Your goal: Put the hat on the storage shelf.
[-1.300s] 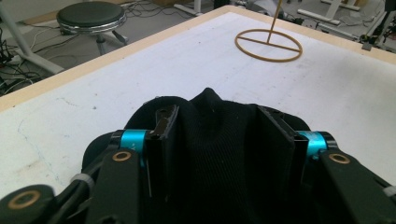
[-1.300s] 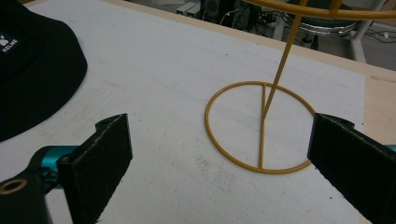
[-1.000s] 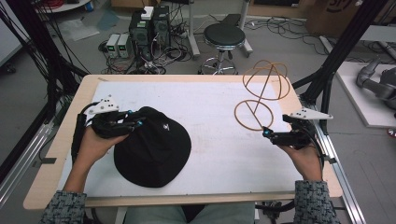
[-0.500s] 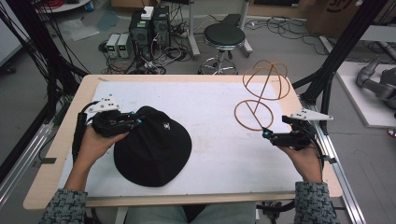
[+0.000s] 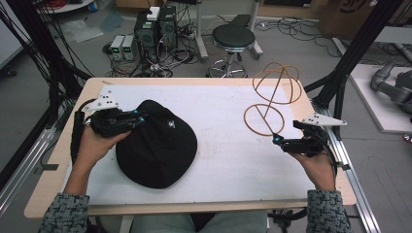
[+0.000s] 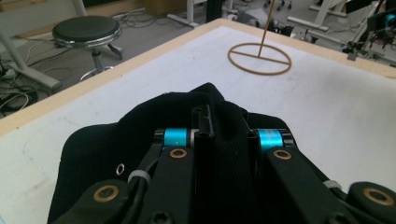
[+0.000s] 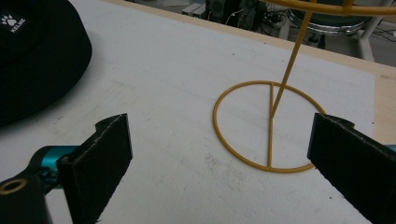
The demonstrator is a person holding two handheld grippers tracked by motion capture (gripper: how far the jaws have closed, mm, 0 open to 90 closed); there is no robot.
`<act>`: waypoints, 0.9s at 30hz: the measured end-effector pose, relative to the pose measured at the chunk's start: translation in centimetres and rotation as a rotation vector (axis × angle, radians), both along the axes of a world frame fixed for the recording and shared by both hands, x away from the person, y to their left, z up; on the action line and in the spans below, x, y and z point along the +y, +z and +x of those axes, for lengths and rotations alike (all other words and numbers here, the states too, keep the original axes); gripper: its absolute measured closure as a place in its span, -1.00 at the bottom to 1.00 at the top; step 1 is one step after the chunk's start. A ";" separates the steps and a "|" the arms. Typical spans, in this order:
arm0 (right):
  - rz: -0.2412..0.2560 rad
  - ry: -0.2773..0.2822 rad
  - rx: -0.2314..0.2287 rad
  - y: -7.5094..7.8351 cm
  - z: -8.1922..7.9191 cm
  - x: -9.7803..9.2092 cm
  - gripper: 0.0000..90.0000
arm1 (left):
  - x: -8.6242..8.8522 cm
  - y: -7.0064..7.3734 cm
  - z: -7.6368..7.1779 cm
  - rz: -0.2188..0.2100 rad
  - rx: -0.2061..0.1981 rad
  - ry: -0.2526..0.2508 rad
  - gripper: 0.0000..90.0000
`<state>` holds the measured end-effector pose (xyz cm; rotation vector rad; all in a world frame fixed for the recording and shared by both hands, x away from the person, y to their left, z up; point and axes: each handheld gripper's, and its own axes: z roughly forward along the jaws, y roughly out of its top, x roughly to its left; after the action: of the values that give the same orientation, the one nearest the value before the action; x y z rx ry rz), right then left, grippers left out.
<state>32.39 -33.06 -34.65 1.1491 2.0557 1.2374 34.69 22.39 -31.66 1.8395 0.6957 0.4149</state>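
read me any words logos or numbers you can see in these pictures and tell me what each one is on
"KELME", white under a small white paw-print logo: on the black fabric cap, right gripper view.
The small white mark on that cap's crown in the high view is too small to read.
Dark lettering on the brown cardboard box at the top edge: cut off, unreadable.

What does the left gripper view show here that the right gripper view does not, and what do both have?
The left gripper view alone: the left gripper shut on a pinched fold of the black fabric cap, and a black round stool on the floor past the table edge.

The right gripper view alone: the right gripper with its jaws wide apart and nothing between them, and the small white paw-print label on the cap.

Both: the yellow wire hat stand with its ring base flat on the white table mat, and the cap itself.
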 end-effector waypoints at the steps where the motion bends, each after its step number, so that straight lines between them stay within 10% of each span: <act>1: 0.000 0.000 0.000 0.0 0.0 0.0 -0.86 | 0.0 0.3 0.1 -0.001 -0.005 -0.007 0.81; 27: 0.009 -0.005 -0.006 0.1 -1.5 -0.9 -0.86 | -3.1 7.9 4.6 0.005 -0.025 -0.159 0.81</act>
<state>30.91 -33.98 -34.56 1.1525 2.0432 1.2475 39.34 19.25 -23.79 1.8755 0.5279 0.3346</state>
